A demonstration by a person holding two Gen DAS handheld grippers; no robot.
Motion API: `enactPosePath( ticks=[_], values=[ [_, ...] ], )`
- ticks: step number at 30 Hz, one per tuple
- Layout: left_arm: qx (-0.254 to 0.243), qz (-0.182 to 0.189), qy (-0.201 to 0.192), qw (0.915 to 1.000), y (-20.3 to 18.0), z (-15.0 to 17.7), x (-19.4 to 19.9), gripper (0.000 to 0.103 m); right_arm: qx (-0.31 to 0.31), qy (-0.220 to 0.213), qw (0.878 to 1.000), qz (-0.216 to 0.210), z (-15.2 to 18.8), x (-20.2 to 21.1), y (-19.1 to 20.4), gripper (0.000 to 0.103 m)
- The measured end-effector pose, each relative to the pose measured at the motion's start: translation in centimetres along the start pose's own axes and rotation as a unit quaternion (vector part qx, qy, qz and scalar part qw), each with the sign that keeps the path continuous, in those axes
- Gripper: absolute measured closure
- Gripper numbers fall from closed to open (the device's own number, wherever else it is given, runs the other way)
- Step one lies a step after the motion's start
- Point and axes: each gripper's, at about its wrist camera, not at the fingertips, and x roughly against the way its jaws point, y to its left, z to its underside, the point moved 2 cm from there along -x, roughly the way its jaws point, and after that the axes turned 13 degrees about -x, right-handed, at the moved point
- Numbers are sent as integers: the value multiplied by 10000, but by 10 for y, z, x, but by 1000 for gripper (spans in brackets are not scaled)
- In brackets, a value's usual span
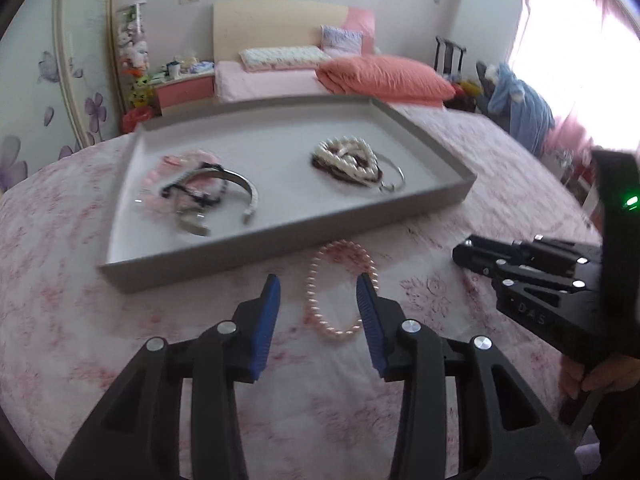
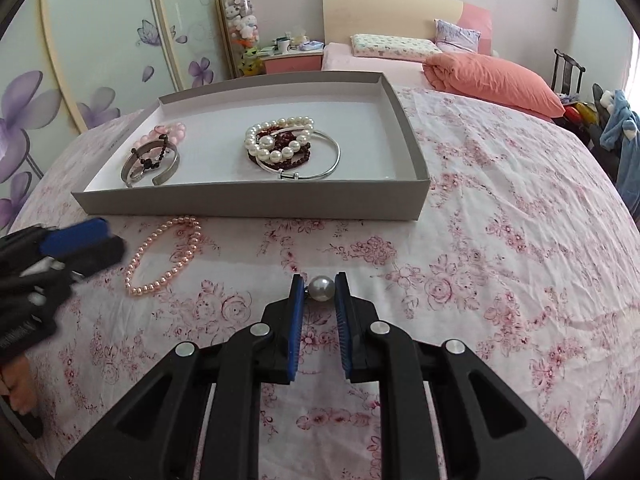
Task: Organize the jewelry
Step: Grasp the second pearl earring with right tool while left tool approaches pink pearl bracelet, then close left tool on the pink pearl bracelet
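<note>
A pink pearl bracelet [image 1: 339,288] lies on the floral cloth in front of a shallow grey tray [image 1: 280,236]; it also shows in the right wrist view [image 2: 164,258]. My left gripper [image 1: 318,290] is open and hovers over the bracelet, its fingers on either side. My right gripper [image 2: 320,290] is shut on a large white pearl earring [image 2: 321,289], just above the cloth. The tray [image 2: 248,202] holds a left pile of pink beads, a dark beaded bracelet and a silver cuff [image 2: 150,160], and a right pile of white pearls, dark red beads and a silver bangle [image 2: 290,146].
The floral tablecloth [image 2: 480,280] covers a round table. Behind it are a pink bed with an orange pillow [image 2: 496,80], a nightstand [image 2: 294,60] and a wardrobe with purple flowers. The right gripper's body [image 1: 552,276] shows at the right of the left wrist view.
</note>
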Motion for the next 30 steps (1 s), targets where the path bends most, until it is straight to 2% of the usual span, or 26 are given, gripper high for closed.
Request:
enactPosePath(
  ticks=[4,6,16,18,23,26,30],
  values=[
    [-155,-104,322,9993,-8,0,-21,80,5,8,10000,-32,1,0,0,86],
    [-326,-331,329,9984,-9,2,-22,83,17,12,10000,-50,1,0,1,86],
    [-8,-973,480,9941,41,39,5,78,218,69,9995,-228,4,-2,19,86],
    [23,-994,483,9939,47,44,11,73,233,73,9994,-239,5,-3,22,86],
    [-54,-679,375,9970,42,45,14,72,241,74,9994,-237,5,-3,23,86],
    [-86,-635,376,9972,38,41,9,73,243,75,9994,-236,4,-3,23,86],
    [-115,-609,372,9974,34,40,8,83,243,77,9994,-240,4,-4,24,86]
  ],
)
